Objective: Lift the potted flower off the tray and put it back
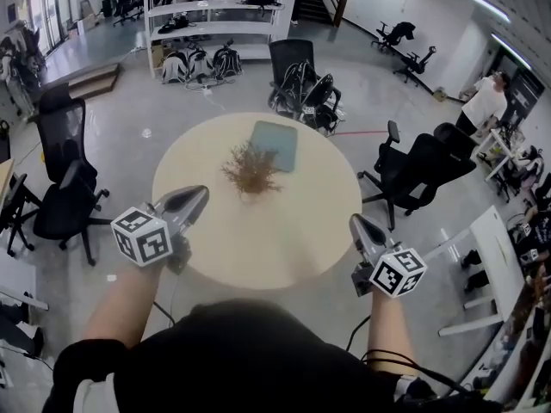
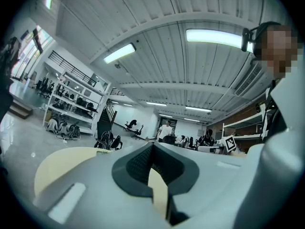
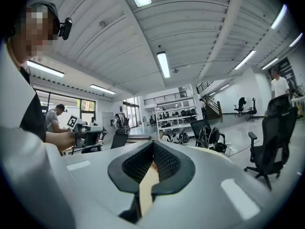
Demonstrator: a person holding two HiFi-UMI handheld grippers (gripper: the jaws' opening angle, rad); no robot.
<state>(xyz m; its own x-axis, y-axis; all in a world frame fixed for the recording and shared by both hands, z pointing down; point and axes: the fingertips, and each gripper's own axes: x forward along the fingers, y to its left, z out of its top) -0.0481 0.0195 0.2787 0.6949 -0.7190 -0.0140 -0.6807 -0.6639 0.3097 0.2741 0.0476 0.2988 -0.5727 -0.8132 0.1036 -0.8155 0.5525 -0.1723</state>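
Observation:
A potted flower, a dry brown bush in a small pale pot, stands near the middle of the round beige table. It is at the near left corner of the grey-green tray, and the pot appears to rest on the table just in front of the tray. My left gripper hovers at the table's near left edge, jaws shut and empty. At the near right edge my right gripper also has its jaws together, holding nothing. Both are well short of the plant.
Black office chairs stand left, right and behind the table. White shelving fills the back. A person stands at the far right near a white desk.

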